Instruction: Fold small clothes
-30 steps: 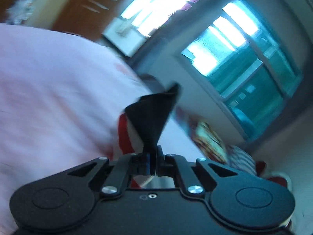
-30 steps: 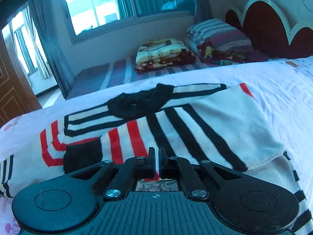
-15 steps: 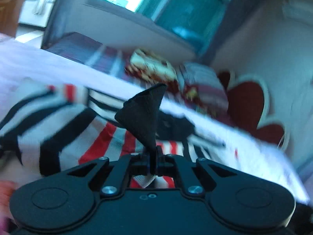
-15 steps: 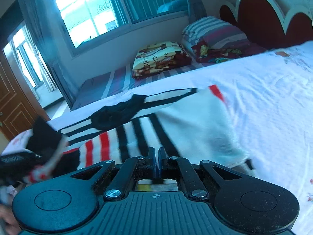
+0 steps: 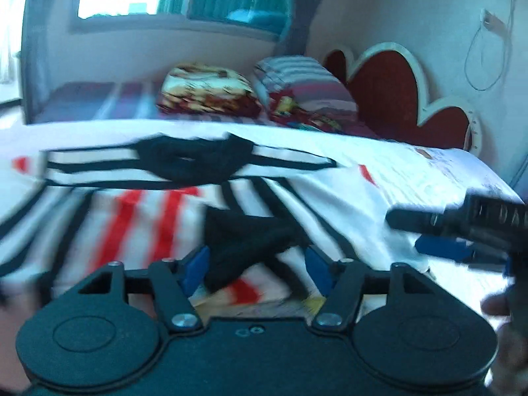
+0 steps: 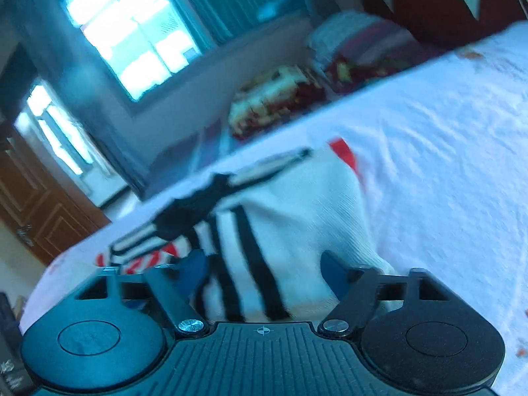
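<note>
A white sweater (image 5: 138, 231) with black and red stripes and a black collar (image 5: 194, 161) lies spread on the white bed sheet (image 5: 439, 171). My left gripper (image 5: 256, 269) hovers low over its near edge, jaws opening. The black cuff (image 5: 244, 247) lies loose between the blue pads, folded onto the body. In the right wrist view my right gripper (image 6: 264, 272) is also opening. The folded white and black-striped part of the sweater (image 6: 297, 217) lies between its pads, unpinched. The right gripper (image 5: 425, 236) shows at the sweater's right side in the left wrist view.
Beyond the bed stand a folded patterned blanket (image 5: 204, 89), a striped pillow (image 5: 303, 82) and a red scalloped headboard (image 5: 396, 89). A window is on the far wall and a wooden door (image 6: 33, 211) at left. A hand (image 5: 505, 303) shows at the right edge.
Both grippers were shut on sweater cloth and now stand apart. The left one swung across with the black cuff and let it drop onto the sweater. The right view has tilted and shifted.
</note>
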